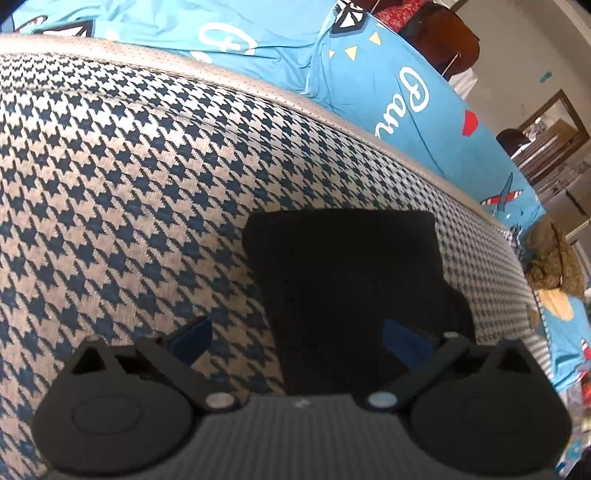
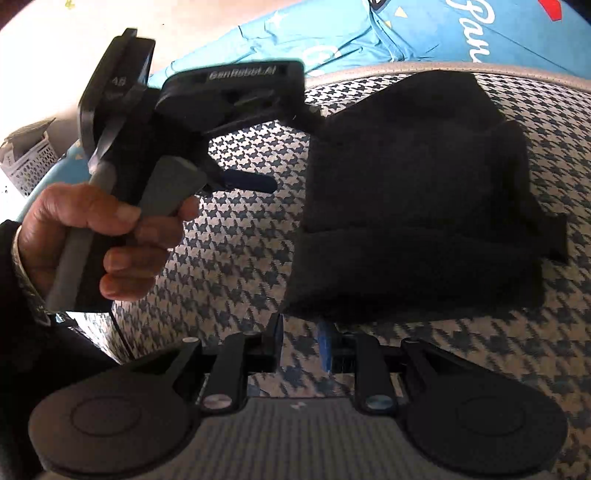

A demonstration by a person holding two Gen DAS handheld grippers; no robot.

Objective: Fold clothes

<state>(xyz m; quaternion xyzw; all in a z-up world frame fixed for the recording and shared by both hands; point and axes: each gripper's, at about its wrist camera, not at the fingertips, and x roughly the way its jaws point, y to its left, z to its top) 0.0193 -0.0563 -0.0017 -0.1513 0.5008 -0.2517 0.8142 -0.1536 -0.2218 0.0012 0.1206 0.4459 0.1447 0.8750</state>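
Observation:
A black garment (image 1: pixel 343 277) (image 2: pixel 406 203) lies folded into a thick bundle on a houndstooth cushion (image 1: pixel 129 184) (image 2: pixel 229 266). My left gripper (image 1: pixel 299 339) is open wide just above it. Its left blue pad is over bare cushion and its right pad over the garment's near right part. The right wrist view shows a hand (image 2: pixel 96 236) holding that left gripper (image 2: pixel 291 147) at the bundle's left edge. My right gripper (image 2: pixel 301 336) sits at the bundle's near edge. Its fingers (image 2: pixel 275 332) stand a narrow gap apart, and only cushion pattern shows between them.
Blue bedding with white lettering (image 1: pixel 388 92) (image 2: pixel 369 33) lies beyond the cushion's grey piped edge (image 1: pixel 258 85). A brown plush toy (image 1: pixel 550 266) sits at the right, a dark wooden chair (image 1: pixel 450 40) behind. A white perforated basket (image 2: pixel 26 162) stands far left.

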